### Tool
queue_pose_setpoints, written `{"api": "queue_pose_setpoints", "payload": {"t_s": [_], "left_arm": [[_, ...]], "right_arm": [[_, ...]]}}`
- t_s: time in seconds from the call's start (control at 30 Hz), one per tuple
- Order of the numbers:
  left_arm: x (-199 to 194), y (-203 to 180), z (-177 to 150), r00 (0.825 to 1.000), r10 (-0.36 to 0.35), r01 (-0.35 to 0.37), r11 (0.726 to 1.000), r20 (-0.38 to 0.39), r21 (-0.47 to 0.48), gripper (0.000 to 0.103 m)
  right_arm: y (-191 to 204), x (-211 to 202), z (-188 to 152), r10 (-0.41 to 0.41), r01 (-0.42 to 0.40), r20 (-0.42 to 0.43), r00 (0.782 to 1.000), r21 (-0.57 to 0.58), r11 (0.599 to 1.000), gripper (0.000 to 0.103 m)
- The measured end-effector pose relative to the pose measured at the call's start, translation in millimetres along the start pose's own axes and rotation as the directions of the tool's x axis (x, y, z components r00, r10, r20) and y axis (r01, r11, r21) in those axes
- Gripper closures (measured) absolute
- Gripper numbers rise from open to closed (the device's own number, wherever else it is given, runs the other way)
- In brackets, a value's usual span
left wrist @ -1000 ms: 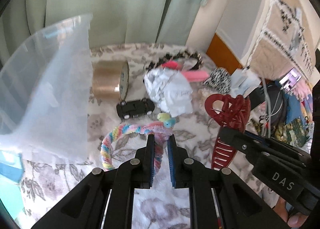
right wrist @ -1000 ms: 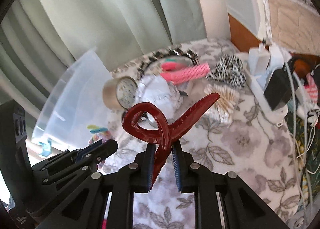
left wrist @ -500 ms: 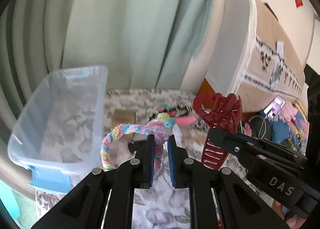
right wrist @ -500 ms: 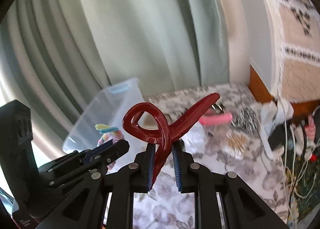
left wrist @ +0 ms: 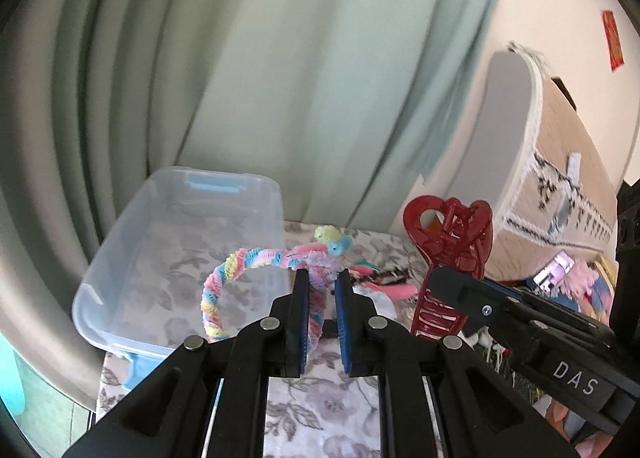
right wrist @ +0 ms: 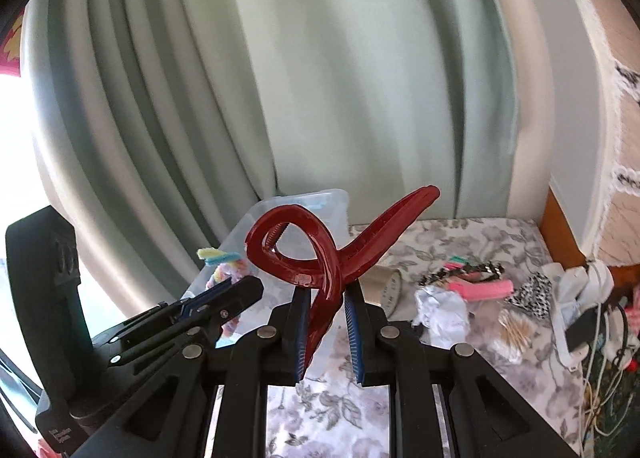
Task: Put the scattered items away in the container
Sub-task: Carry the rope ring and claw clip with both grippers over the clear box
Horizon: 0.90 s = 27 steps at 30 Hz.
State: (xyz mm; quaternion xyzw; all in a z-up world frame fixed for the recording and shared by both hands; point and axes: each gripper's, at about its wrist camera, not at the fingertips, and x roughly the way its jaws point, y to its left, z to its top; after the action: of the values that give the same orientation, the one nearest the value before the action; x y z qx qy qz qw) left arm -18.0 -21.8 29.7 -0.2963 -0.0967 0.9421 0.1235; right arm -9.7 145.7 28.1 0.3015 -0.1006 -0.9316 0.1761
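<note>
both fisheye cameras are riding on the grippers, looking forward and slightly downward along their fingers toward the green curtain (left wrist: 300, 78). both are taking in the clear plastic container (left wrist: 120, 270) and floral tablecloth (right wrist: 440, 242); each is catching the other gripper at its edge.

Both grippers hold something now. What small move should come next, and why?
Probably carry the left gripper toward the clear bin until the pastel headband hangs over its opening. The headband is clamped and lifted off the table, the bin looks empty, and it sits to this gripper's side. The right gripper, clamping the red claw clip, can follow.
</note>
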Motion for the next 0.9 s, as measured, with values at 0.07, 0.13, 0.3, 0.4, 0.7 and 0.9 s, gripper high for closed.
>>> {"api": "queue_pose_setpoints", "payload": {"t_s": [0.07, 0.13, 0.3, 0.4, 0.7, 0.9], "left_arm": [[-2.7, 9.2, 0.9, 1.0, 0.008, -0.008, 1.0, 0.007, -0.017, 0.09], [-4.5, 19.5, 0.4, 1.0, 0.022, -0.021, 0.999, 0.012, -0.038, 0.09], [-6.1, 45.3, 0.0, 0.999, 0.048, -0.047, 0.995, 0.01, -0.087, 0.09], [-3.2, 61.4, 0.8, 0.998, 0.066, -0.066, 0.991, 0.001, -0.117, 0.09], [7.1, 97.3, 1.5, 0.994, 0.107, -0.11, 0.978, -0.022, -0.175, 0.09], [14.0, 112.1, 4.8, 0.991, 0.126, -0.132, 0.971, -0.043, -0.198, 0.09]], "right_arm": [[7.9, 5.8, 0.9, 0.008, -0.008, -0.01, 1.0, -0.015, 1.0, 0.084], [16.9, 12.6, 1.4, 0.017, -0.017, -0.024, 1.0, -0.031, 0.999, 0.084], [37.8, 32.0, 0.3, 0.038, -0.041, -0.065, 0.997, -0.061, 0.997, 0.084], [47.6, 43.4, -0.4, 0.051, -0.057, -0.092, 0.994, -0.071, 0.996, 0.084], [67.5, 81.0, -0.6, 0.072, -0.09, -0.169, 0.983, -0.105, 0.99, 0.084], [77.0, 102.0, 2.2, 0.073, -0.101, -0.199, 0.977, -0.134, 0.986, 0.084]]}}
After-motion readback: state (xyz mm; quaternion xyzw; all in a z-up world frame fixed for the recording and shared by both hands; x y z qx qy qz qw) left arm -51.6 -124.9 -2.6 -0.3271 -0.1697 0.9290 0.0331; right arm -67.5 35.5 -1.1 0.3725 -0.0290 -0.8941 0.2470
